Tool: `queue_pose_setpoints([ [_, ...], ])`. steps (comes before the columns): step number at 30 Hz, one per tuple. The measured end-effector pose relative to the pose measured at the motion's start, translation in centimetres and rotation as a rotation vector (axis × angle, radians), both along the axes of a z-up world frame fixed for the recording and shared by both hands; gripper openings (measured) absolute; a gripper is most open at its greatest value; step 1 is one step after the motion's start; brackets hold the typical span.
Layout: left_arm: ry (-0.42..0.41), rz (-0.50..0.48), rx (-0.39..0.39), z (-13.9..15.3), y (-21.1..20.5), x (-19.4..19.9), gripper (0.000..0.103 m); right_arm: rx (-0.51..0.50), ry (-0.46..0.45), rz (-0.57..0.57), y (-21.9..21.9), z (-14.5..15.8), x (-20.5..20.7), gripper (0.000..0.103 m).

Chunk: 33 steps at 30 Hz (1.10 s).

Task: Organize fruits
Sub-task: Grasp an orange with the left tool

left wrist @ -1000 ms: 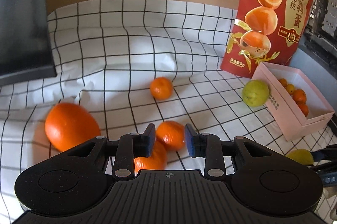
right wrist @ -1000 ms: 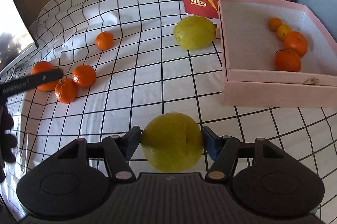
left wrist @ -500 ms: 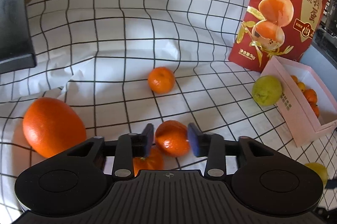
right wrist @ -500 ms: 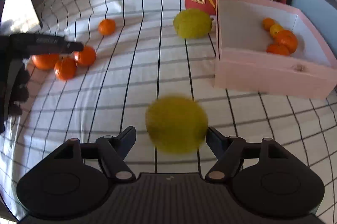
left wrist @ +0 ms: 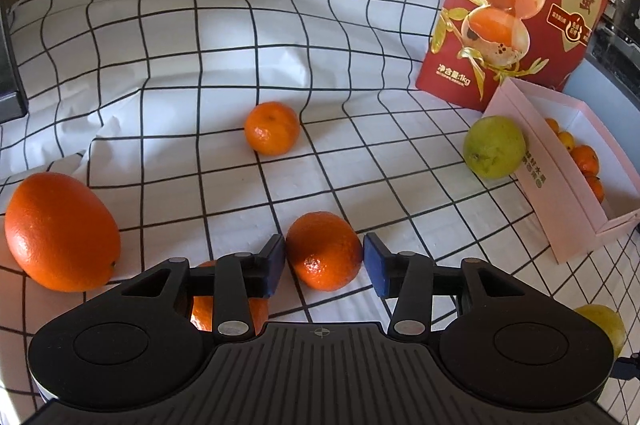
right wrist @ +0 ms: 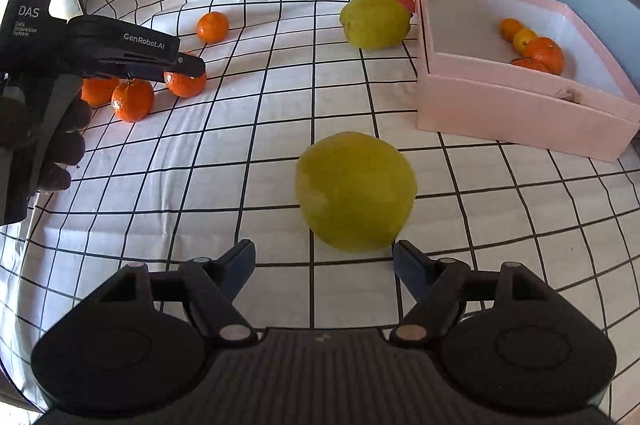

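In the left wrist view, a large orange (left wrist: pixel 60 231) is seen at the far left on the gridded cloth (left wrist: pixel 224 37), its long axis tilted, upper end toward the left. The left gripper (left wrist: pixel 324 261) is opening; a mandarin (left wrist: pixel 324 251) lies between its pads, the left pad just touching or nearly so, the right pad clear of it. A second mandarin (left wrist: pixel 228 313), partly hidden under the left finger, is shown whole only in the right wrist view. Farther right, a lone mandarin (left wrist: pixel 272 134), a green fruit (left wrist: pixel 495 147) and the pink box (left wrist: pixel 560 225) are seen. In the right wrist view, the right gripper (right wrist: pixel 324 265) is opening, with nothing between its pads; a yellow-green fruit (right wrist: pixel 355 191) rests on the cloth just beyond the fingertips, near the box, its long axis running roughly left to right. The box interior, holding small citrus (right wrist: pixel 540 53), is shown fully only in this view.
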<state>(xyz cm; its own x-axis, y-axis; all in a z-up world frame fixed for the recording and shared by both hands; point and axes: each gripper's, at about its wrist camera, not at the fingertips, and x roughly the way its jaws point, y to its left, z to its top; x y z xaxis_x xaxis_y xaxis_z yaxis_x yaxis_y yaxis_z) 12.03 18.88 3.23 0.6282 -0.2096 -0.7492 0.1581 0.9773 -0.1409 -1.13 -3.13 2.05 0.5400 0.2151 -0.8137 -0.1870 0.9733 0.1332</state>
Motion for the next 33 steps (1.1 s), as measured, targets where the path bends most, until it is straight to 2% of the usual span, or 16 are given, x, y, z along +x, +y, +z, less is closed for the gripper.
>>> queue_pose_setpoints([
  [4, 0.012, 0.012, 0.023, -0.3, -0.1, 0.0, 0.049, -0.023, -0.013, -0.002, 0.4, -0.1, -0.5, 0.081],
  [12, 0.006, 0.009, 0.019, -0.5, -0.1, 0.1, 0.049, -0.094, -0.036, -0.005, 1.5, -0.6, -1.4, 0.087],
  [22, 0.003, 0.007, 0.016, -0.7, -0.2, 0.2, 0.047, -0.097, -0.032, -0.036, 1.7, -0.6, -2.1, 0.091],
  [29, 0.033, -0.006, -0.09, -0.3, 0.2, -2.9, 0.047, -0.098, -0.026, -0.017, 1.2, -0.6, -2.3, 0.093],
  [33, 0.063, -0.037, -0.101, -0.2, -0.6, -6.5, 0.047, -0.098, -0.031, -0.006, 1.0, -0.8, -2.2, 0.096],
])
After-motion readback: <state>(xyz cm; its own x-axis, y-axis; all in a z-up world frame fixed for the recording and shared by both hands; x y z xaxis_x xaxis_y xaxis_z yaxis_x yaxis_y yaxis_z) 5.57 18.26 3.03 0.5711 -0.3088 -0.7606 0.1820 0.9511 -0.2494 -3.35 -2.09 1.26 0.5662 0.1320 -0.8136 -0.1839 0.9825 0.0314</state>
